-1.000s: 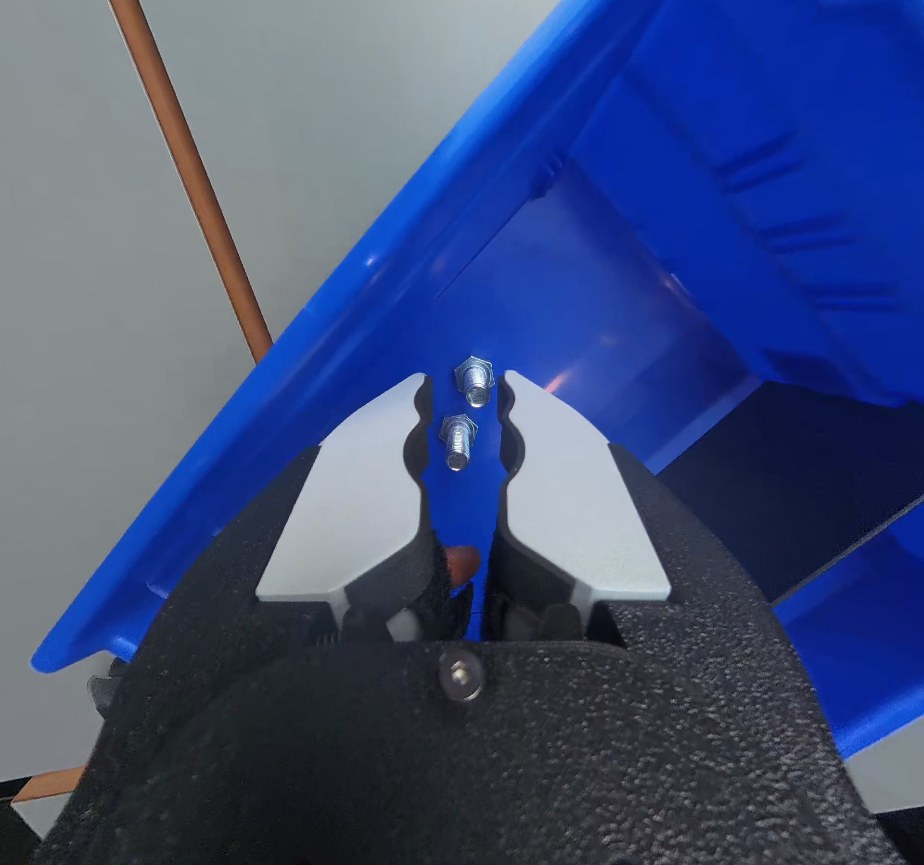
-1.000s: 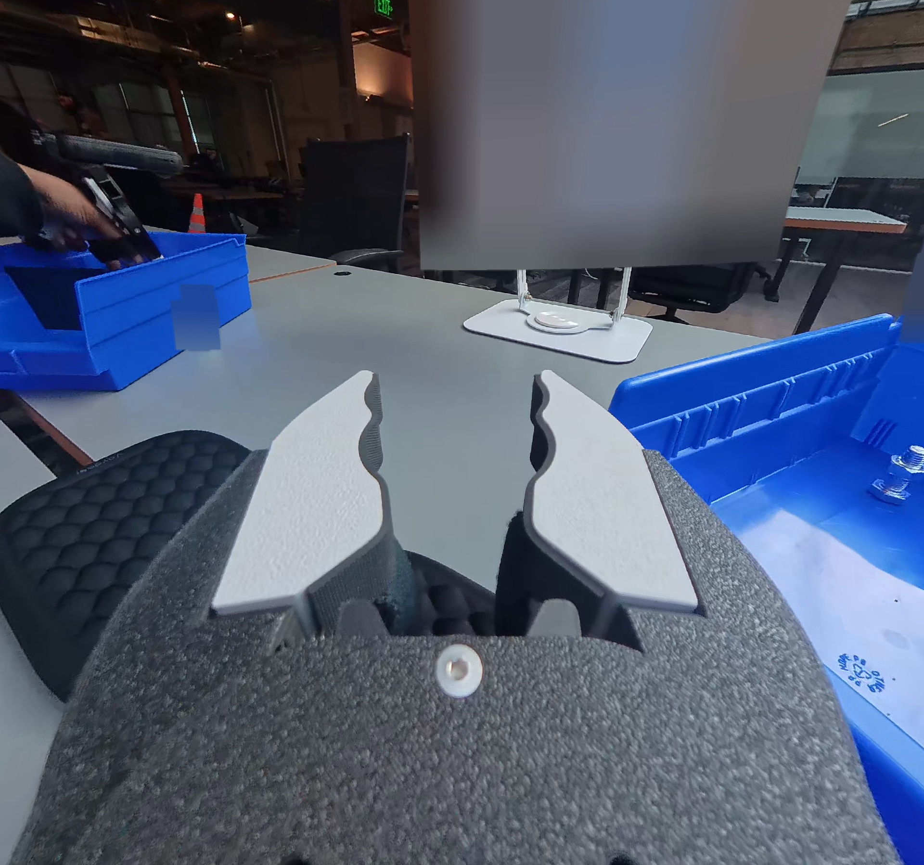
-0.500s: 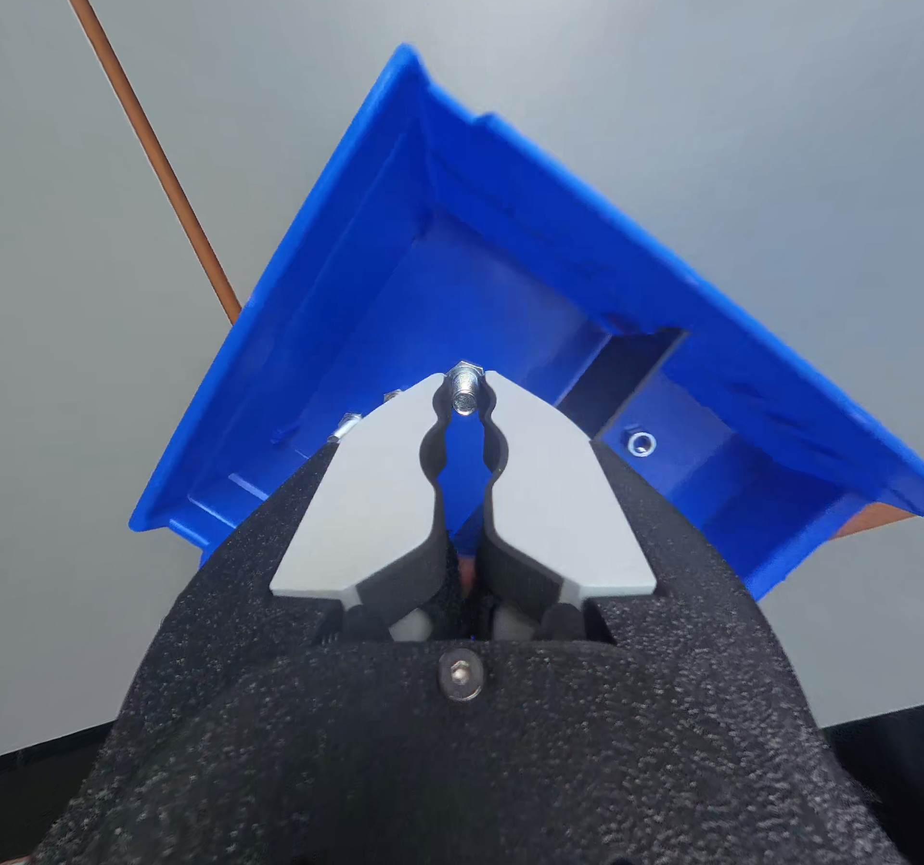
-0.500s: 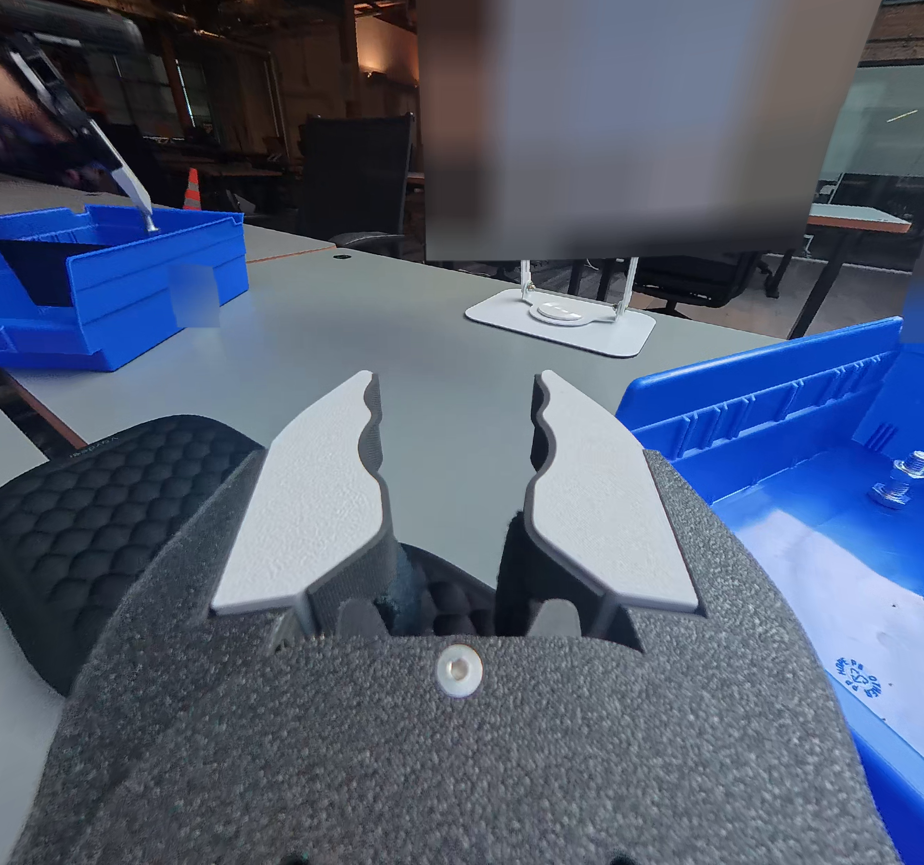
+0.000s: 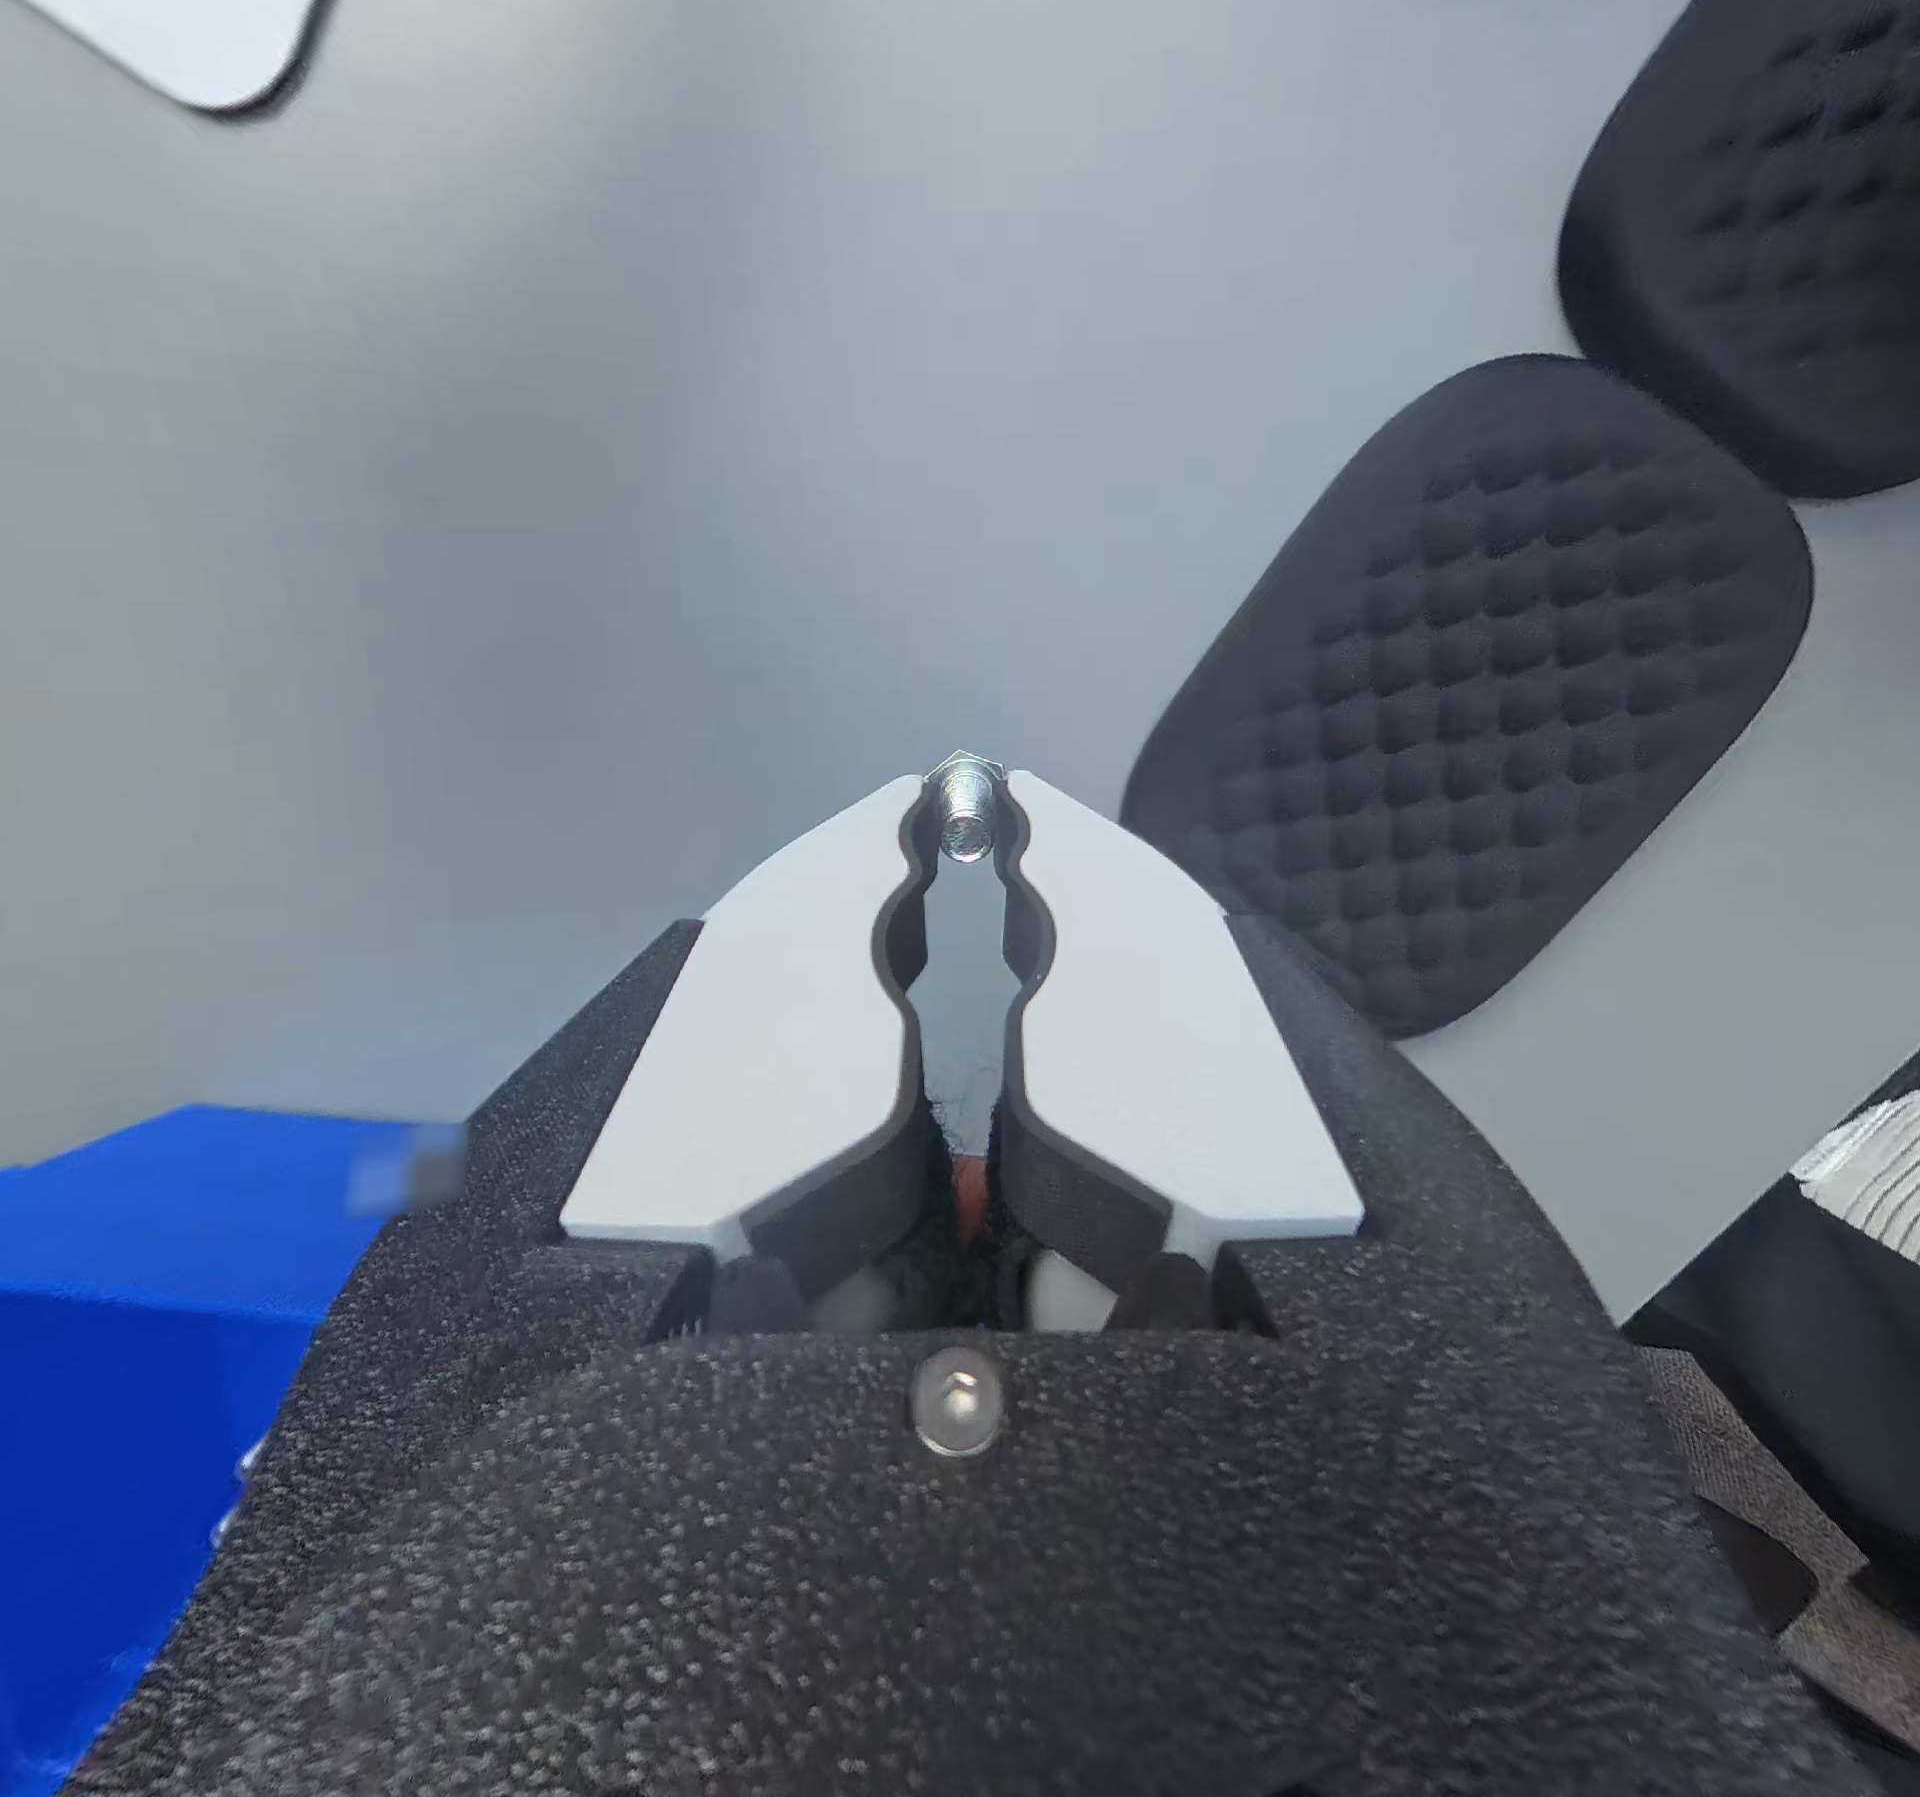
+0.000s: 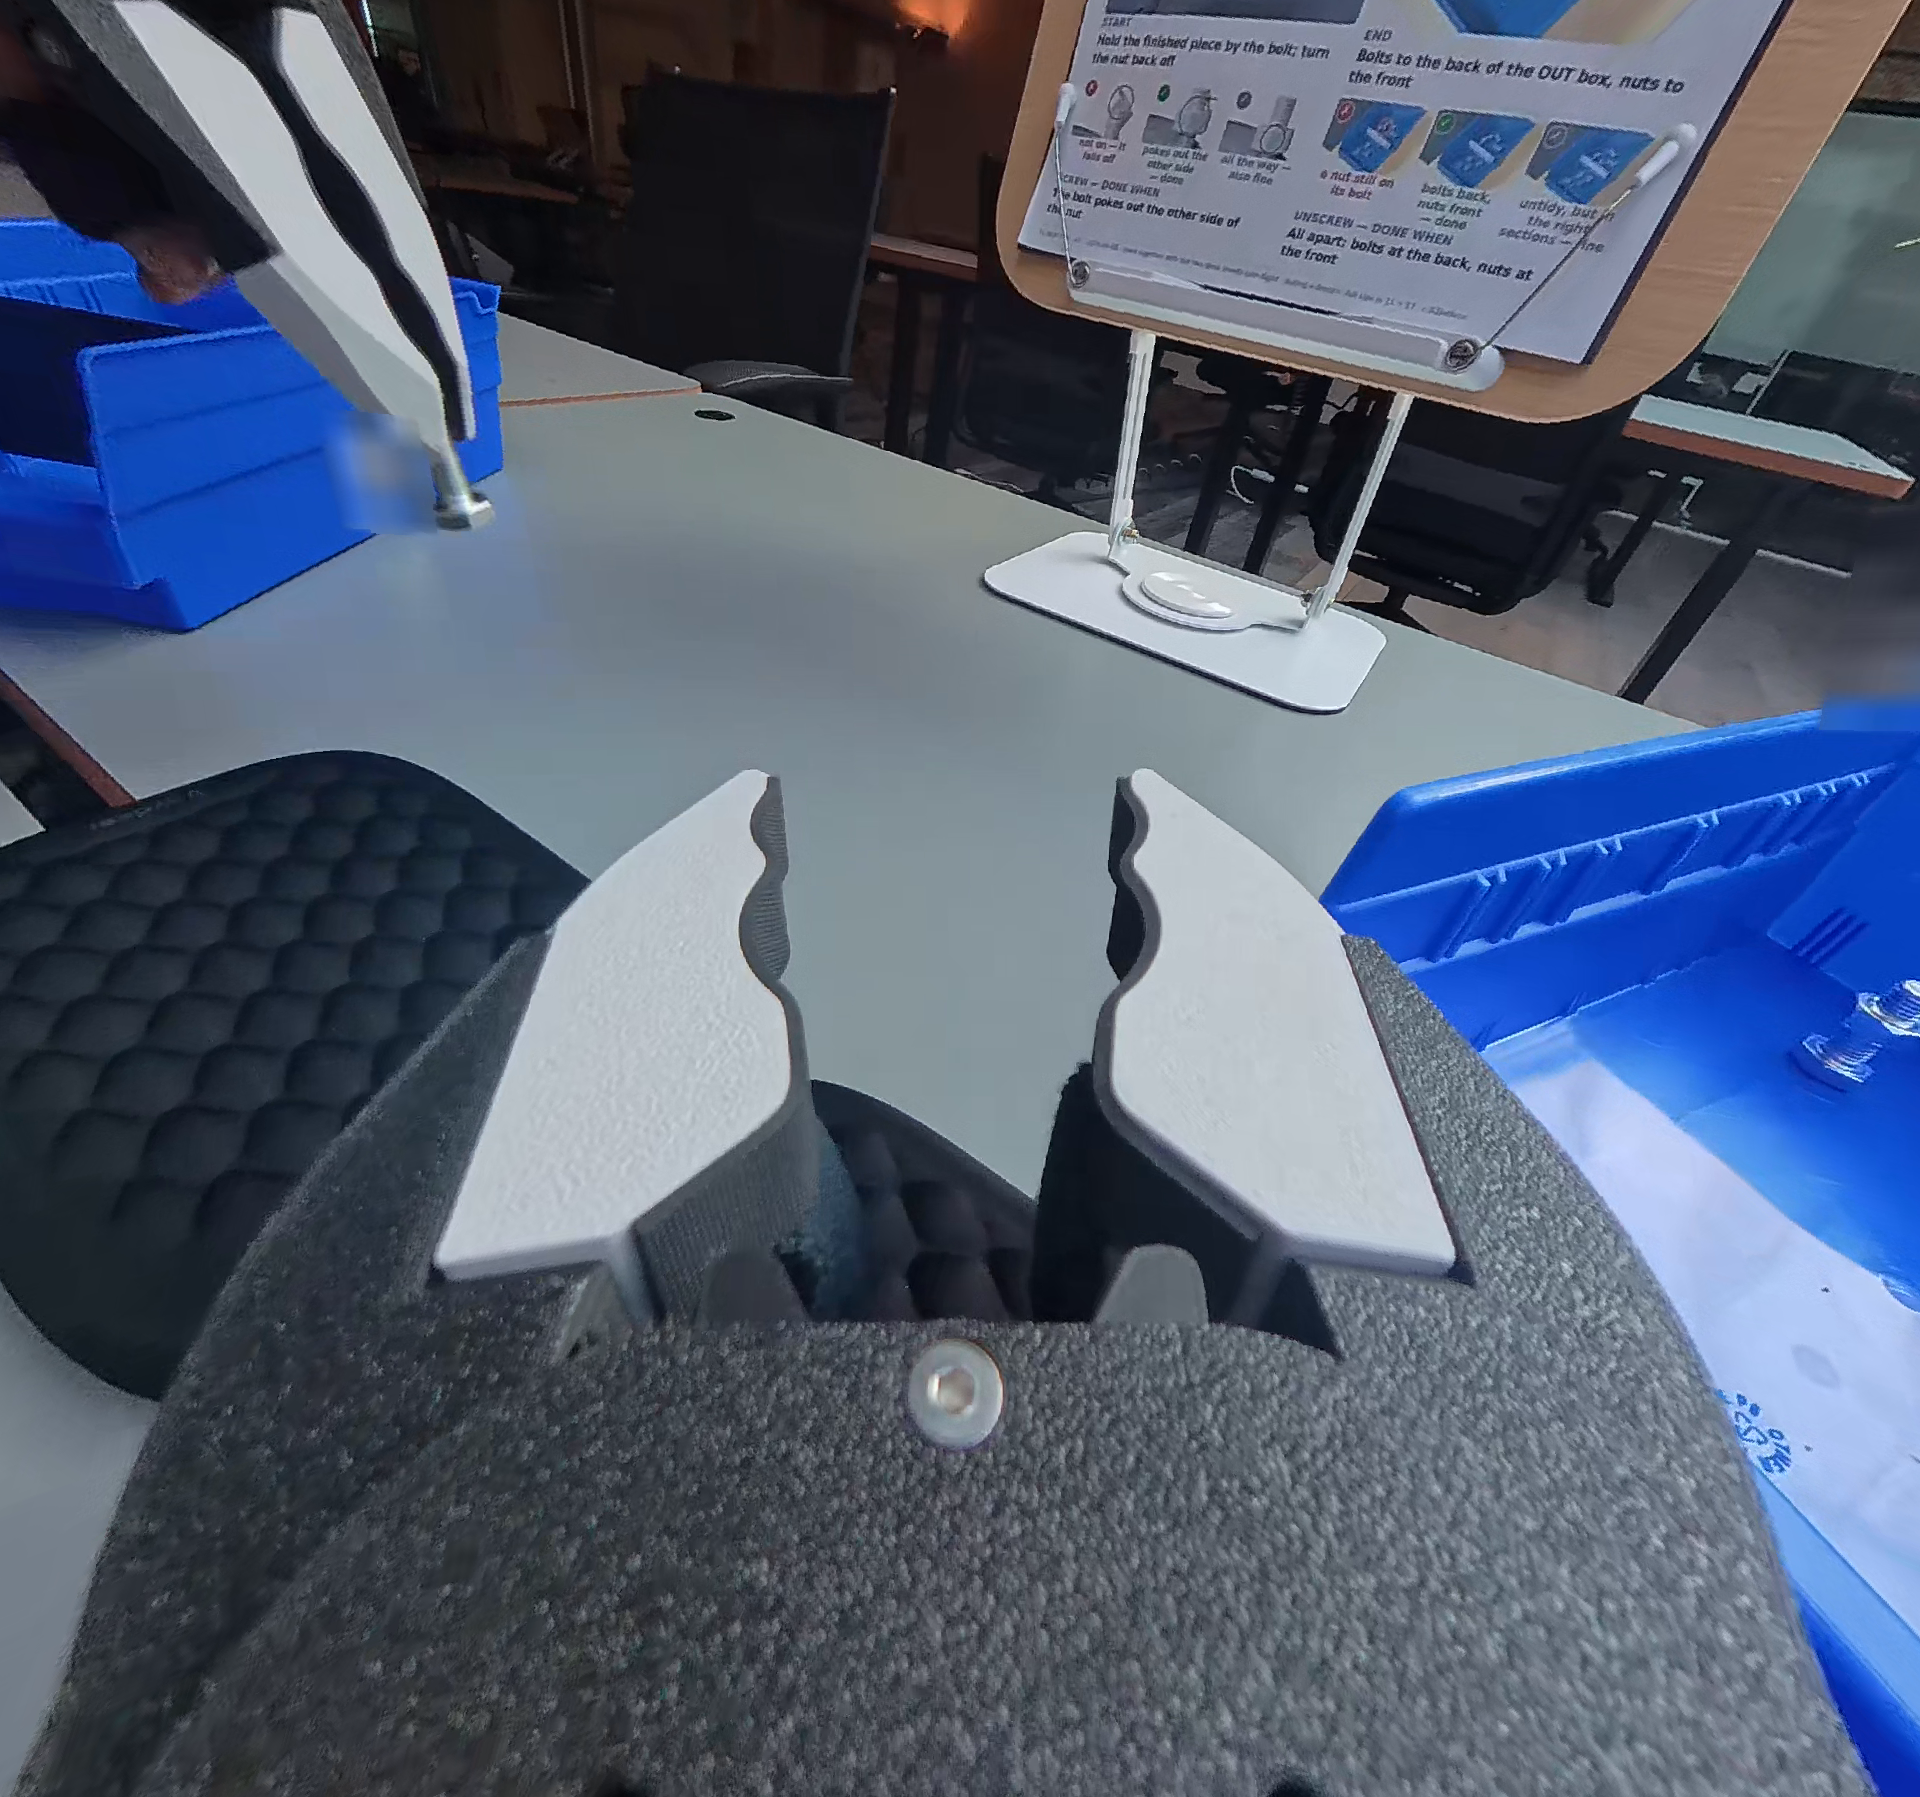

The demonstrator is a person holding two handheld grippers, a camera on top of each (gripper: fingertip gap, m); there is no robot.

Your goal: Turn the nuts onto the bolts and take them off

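Observation:
My left gripper [image 5: 966,802] is shut on a silver bolt [image 5: 966,820], gripped by its threaded shank at the fingertips, with the hex head pointing away from the camera. In the right wrist view the left gripper [image 6: 447,438] shows at the upper left, holding the bolt [image 6: 457,498] head down just above the grey table [image 6: 779,625]. My right gripper [image 6: 945,812] is open and empty, low over the table. A bolt with nuts on it [image 6: 1860,1041] lies in the blue bin [image 6: 1558,874] at the right.
A second blue bin [image 6: 187,500] stands at the far left; its corner shows in the left wrist view [image 5: 156,1332]. Black padded rests [image 5: 1475,708] [image 6: 208,999] lie on the table. A document stand with an instruction sheet [image 6: 1351,137] stands at the back on a white base [image 6: 1195,625]. The tips of one gripper are about 20 cm away from the tips of the other.
My left gripper closed on a bolt inside the left blue bin, lifted it out and carried it over the open table. My right gripper stayed open and nearly still.

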